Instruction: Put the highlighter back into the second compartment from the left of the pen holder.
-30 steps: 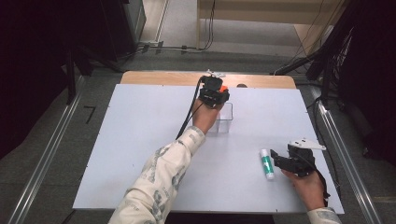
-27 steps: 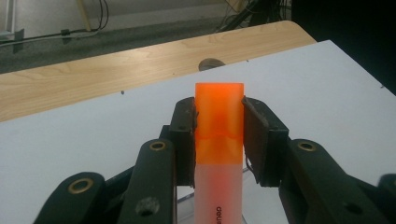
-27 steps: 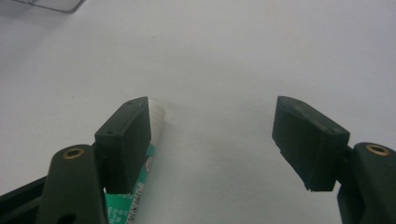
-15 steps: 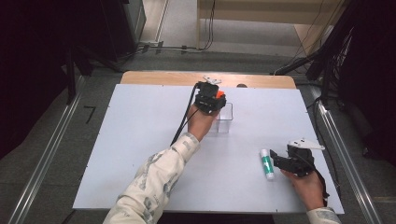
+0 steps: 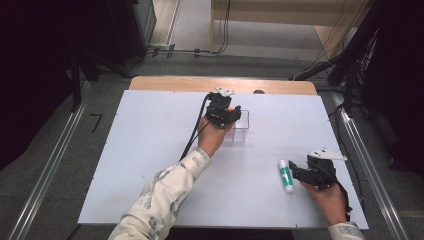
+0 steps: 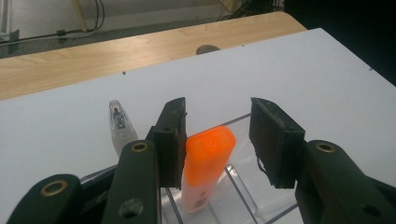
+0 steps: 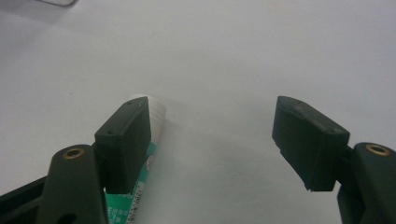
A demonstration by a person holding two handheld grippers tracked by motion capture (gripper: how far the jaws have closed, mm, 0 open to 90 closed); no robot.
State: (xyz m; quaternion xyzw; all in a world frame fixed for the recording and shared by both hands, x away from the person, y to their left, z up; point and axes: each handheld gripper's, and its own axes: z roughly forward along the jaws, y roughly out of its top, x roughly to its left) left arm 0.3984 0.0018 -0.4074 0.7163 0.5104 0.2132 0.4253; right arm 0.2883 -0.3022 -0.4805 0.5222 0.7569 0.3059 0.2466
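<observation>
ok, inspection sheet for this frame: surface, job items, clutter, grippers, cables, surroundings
Surface: white board on a wooden table.
Job's things: orange marker standing in clear box; clear pen-like item beside it; green-and-white tube lying flat.
Clutter: nothing seen.
Grippers: left gripper jaws just opening, marker between them, right pad clear; right gripper open beside the tube.
Cables: black cable trails from the left gripper.
Surroundings: floor cables, dark racks.
</observation>
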